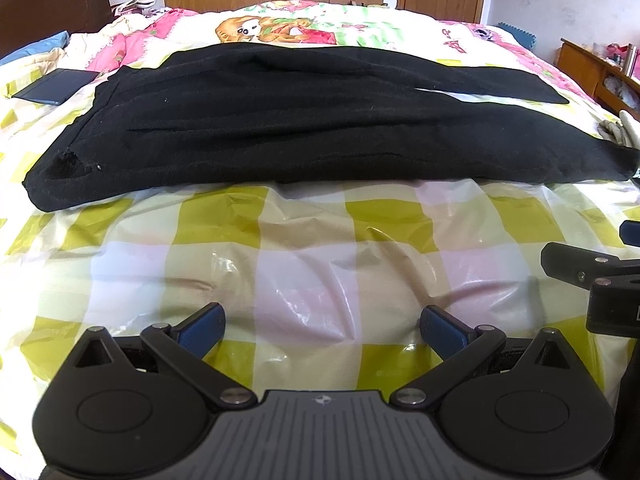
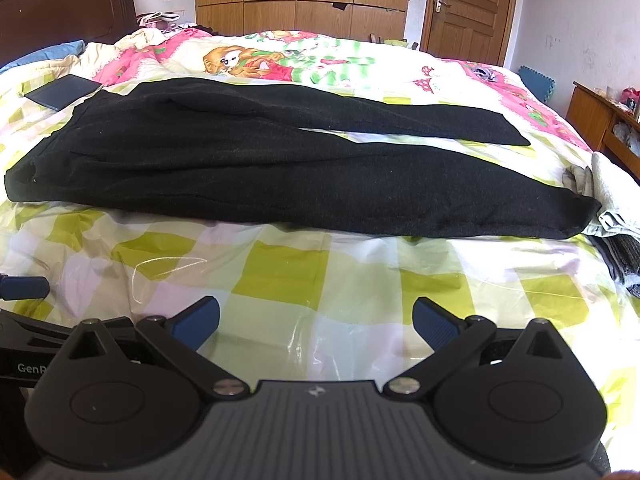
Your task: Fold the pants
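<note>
Black knit pants lie spread flat across a checked plastic-covered bed; the left gripper and right gripper hover nearby, fingers released, grasping nothing.

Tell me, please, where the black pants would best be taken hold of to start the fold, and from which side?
Probably the near leg's cuff and the waistband's near corner. The black pants lie flat across the checked sheet, legs spread apart, near edge facing both open tongs. Come in low from the near side, right tongs on the cuff, left tongs on the waistband.
</note>
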`<state>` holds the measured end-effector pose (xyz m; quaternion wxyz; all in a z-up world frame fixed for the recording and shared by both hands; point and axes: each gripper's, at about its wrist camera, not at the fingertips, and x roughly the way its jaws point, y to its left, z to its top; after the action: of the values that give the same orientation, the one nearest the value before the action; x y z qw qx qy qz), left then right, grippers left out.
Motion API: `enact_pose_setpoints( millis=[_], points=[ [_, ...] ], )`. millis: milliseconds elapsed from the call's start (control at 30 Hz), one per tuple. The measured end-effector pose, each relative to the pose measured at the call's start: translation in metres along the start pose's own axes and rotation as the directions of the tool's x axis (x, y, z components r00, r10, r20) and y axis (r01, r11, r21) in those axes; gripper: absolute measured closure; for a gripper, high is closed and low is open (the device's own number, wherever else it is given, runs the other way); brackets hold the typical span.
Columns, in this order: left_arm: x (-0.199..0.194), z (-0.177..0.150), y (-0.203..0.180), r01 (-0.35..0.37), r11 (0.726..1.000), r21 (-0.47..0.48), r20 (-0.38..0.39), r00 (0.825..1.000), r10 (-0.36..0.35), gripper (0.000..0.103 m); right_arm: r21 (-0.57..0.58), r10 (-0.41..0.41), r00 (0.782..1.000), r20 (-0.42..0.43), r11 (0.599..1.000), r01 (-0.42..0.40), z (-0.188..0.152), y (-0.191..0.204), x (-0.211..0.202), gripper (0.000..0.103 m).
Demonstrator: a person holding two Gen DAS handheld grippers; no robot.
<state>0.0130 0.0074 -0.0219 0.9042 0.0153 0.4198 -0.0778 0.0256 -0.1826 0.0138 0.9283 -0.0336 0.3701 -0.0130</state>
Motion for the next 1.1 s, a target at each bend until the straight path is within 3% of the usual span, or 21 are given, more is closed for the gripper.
enact_pose_setpoints(
  millis=[767, 1100],
  points=[
    [0.001, -0.007, -0.001, -0.006, 1.000, 0.024, 0.002, 1.000, 0.006, 0.000, 0.001, -0.002, 1.000, 0.003, 1.000, 0.002, 0.001, 0.000, -0.001, 0.001],
    [-0.012, -0.003, -0.003, -0.023, 0.999, 0.043, 0.066, 0.998, 0.020, 0.000, -0.009, -0.004, 1.000, 0.018, 1.000, 0.004, 0.005, -0.001, 0.000, 0.001]
  ],
)
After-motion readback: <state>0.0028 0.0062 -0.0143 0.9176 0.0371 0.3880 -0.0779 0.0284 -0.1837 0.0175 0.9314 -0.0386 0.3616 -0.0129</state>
